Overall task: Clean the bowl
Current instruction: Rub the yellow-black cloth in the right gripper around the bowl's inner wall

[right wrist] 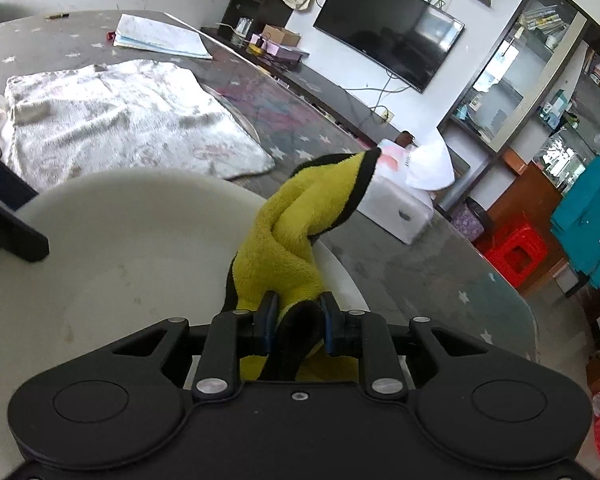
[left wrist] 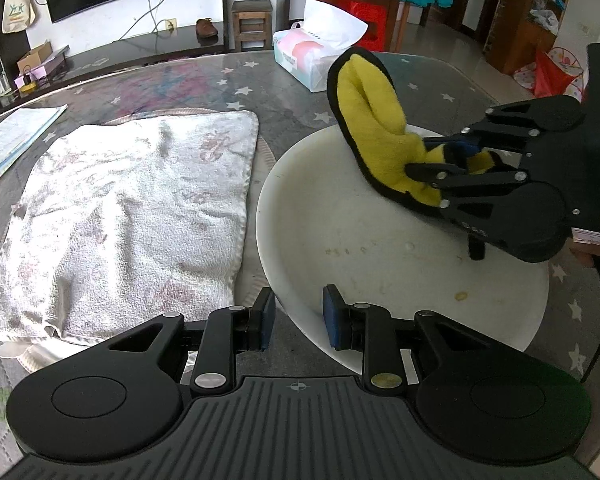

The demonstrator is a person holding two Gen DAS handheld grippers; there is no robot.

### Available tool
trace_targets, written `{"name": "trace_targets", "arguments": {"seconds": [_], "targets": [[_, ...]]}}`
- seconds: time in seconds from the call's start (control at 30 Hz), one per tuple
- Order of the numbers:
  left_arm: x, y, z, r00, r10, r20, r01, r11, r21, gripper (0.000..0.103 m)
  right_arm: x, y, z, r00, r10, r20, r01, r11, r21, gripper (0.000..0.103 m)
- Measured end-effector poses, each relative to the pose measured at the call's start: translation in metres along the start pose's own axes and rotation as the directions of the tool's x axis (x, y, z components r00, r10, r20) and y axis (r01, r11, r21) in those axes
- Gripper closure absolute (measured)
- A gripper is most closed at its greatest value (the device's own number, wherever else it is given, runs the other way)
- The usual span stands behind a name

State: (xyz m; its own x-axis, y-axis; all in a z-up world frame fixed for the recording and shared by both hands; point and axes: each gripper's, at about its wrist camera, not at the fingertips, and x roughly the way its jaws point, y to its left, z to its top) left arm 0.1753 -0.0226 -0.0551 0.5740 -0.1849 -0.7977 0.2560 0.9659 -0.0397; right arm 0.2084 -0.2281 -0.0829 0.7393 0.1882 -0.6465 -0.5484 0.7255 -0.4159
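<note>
A wide white bowl (left wrist: 372,248) with small food specks inside sits on the star-patterned table; it also shows in the right wrist view (right wrist: 112,240). My left gripper (left wrist: 299,318) straddles the bowl's near rim, jaws on either side of it with a gap. My right gripper (right wrist: 298,322) is shut on a yellow cloth with black edging (right wrist: 288,236). In the left wrist view the right gripper (left wrist: 432,160) holds the cloth (left wrist: 372,120) over the bowl's far right side, the cloth standing up above the rim.
A white towel (left wrist: 132,216) lies flat left of the bowl. A tissue box (left wrist: 304,56) stands beyond the bowl. Papers (left wrist: 12,140) lie at the table's far left. The table edge (right wrist: 512,292) curves to the right of the bowl.
</note>
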Motion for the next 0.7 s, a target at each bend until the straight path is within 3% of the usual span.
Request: {"name": "trace_targets", "arguments": {"seconds": [0.7], "targets": [[0.000, 0.001, -0.001, 1.000, -0.007, 0.004, 0.007, 1.000, -0.015, 0.076, -0.040, -0.005, -0.029, 0.998, 0.008, -0.062, -0.010, 0.999, -0.043, 0.079]]}}
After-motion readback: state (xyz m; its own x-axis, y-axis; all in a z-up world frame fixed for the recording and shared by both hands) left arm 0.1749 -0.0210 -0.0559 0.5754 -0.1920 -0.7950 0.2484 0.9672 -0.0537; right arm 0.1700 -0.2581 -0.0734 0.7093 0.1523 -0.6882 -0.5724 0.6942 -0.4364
